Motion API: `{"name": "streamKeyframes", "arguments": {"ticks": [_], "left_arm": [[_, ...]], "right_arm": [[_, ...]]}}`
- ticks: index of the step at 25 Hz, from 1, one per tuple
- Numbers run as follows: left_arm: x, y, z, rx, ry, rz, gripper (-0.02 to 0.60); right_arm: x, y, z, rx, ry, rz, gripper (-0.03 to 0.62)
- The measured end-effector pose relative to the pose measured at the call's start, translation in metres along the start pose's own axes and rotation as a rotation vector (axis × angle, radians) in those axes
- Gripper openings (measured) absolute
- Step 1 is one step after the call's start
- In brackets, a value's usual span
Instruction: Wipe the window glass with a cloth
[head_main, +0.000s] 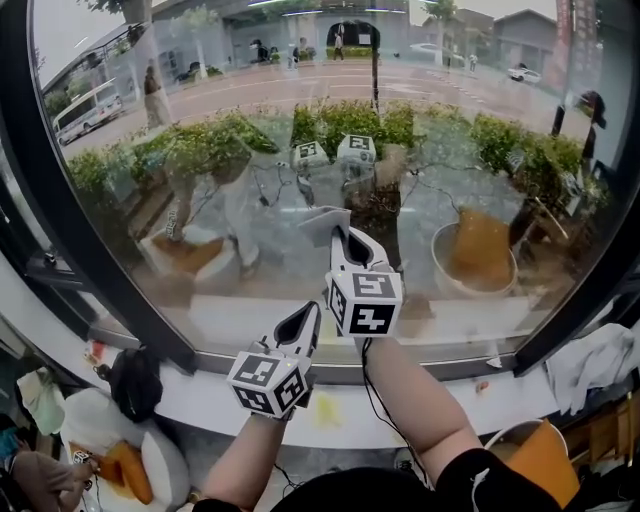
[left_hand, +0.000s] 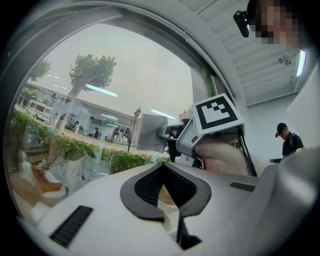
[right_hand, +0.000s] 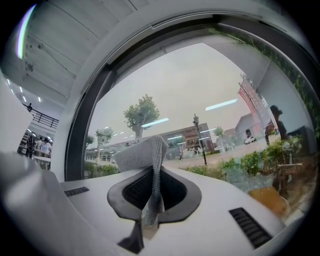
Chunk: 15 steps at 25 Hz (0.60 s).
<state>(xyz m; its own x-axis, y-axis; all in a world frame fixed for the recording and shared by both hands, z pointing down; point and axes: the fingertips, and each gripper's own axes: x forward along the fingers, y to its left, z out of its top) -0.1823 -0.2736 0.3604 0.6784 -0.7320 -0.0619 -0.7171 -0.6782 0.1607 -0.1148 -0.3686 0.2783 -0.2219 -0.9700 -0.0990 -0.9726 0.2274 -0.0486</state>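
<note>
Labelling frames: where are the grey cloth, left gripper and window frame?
grey cloth (right_hand: 143, 152), right gripper view, flap above the claw.
left gripper (head_main: 311, 312), head view, claw tip.
window frame (head_main: 68, 220), head view, dark left bar.

No text or label is legible anywhere.

Left gripper (head_main: 308, 314) jaws together, right gripper (head_main: 341, 237) clamped

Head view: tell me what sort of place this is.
Likely a ground-floor room fronting a street: a large dark-framed window looks onto a hedge, a road and a bus.
</note>
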Motion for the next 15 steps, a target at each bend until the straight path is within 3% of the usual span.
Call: {"name": "streamKeyframes", "arguments": {"ticks": [15], "left_arm": [[0.016, 0.009, -0.004, -0.005, 0.031, -0.003, 0.008]], "right_arm": [[0.025, -0.014, -0.003, 0.014, 0.008, -0.031, 0.038]]}}
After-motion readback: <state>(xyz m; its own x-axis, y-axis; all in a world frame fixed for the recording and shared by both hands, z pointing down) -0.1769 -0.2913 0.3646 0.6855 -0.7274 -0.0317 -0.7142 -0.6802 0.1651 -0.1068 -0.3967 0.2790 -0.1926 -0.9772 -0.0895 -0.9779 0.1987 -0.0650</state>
